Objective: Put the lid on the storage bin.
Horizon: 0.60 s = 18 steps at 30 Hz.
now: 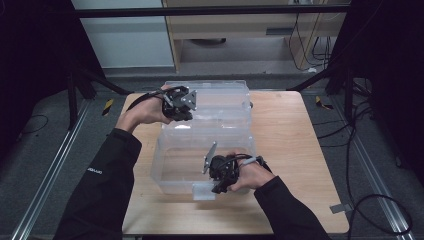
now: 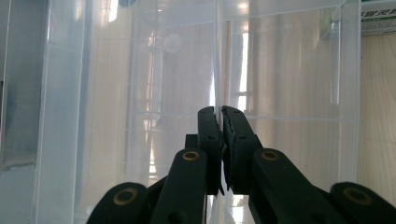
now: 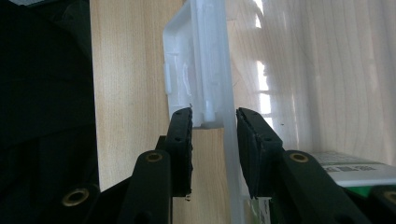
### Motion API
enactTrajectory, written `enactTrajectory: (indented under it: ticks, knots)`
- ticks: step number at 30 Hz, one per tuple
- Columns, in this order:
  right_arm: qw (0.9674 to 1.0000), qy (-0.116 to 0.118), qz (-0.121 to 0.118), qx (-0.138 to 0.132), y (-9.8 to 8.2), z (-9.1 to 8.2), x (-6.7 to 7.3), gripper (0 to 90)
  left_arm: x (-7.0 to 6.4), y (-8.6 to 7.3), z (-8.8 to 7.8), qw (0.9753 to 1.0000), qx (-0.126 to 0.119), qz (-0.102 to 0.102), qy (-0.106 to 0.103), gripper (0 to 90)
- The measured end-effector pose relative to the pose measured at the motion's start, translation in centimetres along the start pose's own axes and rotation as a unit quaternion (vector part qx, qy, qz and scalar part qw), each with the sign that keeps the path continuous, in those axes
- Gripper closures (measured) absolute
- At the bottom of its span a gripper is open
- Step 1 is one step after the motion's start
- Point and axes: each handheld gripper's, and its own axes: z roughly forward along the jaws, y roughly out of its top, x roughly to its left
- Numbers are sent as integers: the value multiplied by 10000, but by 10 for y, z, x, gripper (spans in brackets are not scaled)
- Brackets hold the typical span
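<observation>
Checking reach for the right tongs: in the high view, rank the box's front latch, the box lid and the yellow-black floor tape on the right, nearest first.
1. Front latch: beside the right tongs, at the box's near edge.
2. Box lid: standing open at the table's far side.
3. Yellow-black floor tape: off the table, far right.

A light wooden counter (image 1: 295,145) stands on a grey carpeted floor (image 1: 40,150). Black cables (image 1: 365,135) trail over the floor to its right, and a pale cabinet (image 1: 240,30) stands beyond it, against the far side.
</observation>
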Motion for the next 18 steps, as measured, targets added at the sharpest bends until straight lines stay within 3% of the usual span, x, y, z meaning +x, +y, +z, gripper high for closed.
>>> enactTrajectory:
  ticks: [5, 11, 18]
  knots:
    - [10000, -21, 32, 5, 0, 0, 1, 672, -3, 2, -3, 10000, -33, 7, -29, 868]
    - [9999, -10, 108, 43, 0, 0, 2, 671, -10, 5, -10, 9999, 26, 157, -14, 869]
    - [10000, -1, 52, -35, -1, 1, 1, 671, -21, 6, -15, 9997, -39, 240, 45, 868]
